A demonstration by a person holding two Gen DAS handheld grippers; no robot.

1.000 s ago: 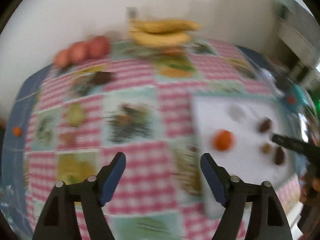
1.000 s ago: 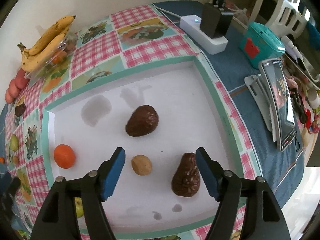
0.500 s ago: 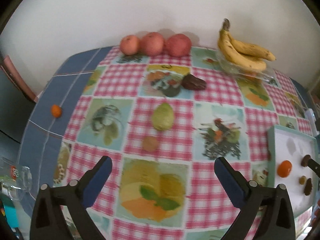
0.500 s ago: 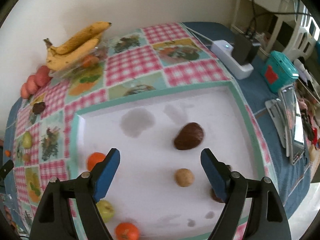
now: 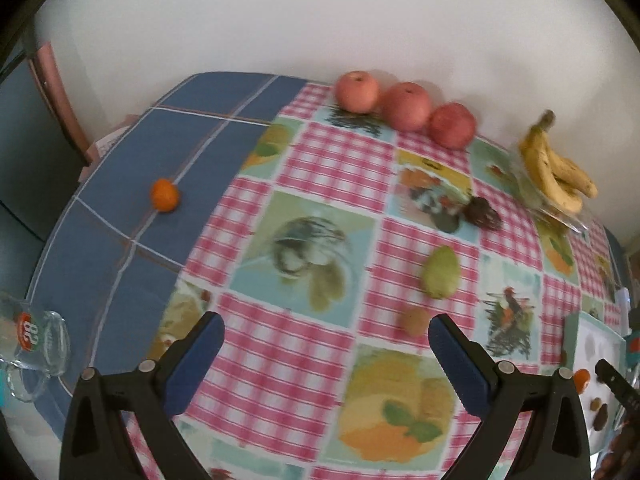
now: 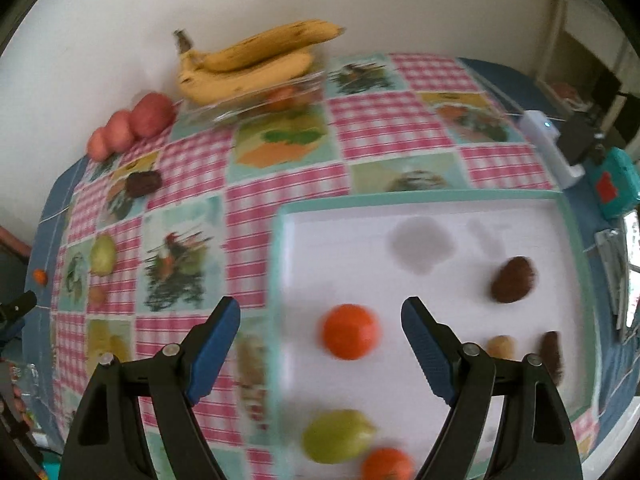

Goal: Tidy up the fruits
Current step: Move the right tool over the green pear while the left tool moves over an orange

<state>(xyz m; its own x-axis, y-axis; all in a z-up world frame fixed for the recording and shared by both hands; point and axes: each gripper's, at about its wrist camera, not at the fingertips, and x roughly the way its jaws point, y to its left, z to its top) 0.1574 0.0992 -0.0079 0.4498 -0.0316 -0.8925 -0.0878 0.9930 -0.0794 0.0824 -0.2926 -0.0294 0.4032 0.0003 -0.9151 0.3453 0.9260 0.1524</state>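
Observation:
My left gripper is open and empty above the checked tablecloth. Ahead of it lie a green pear, a small brown fruit by its right finger, a dark avocado, three red apples, bananas and a small orange on the blue cloth at left. My right gripper is open and empty over the white tray. An orange sits just between its fingers. The tray also holds a green pear, a second orange, two dark avocados and a small brown fruit.
A glass mug stands at the table's left edge. Bananas rest on a clear dish by the wall. A white power strip, a teal box and a phone on a stand lie right of the tray.
My left gripper has swung left, so the tray has slid to the far right of its view. My right gripper has shifted left over the tray, toward the orange.

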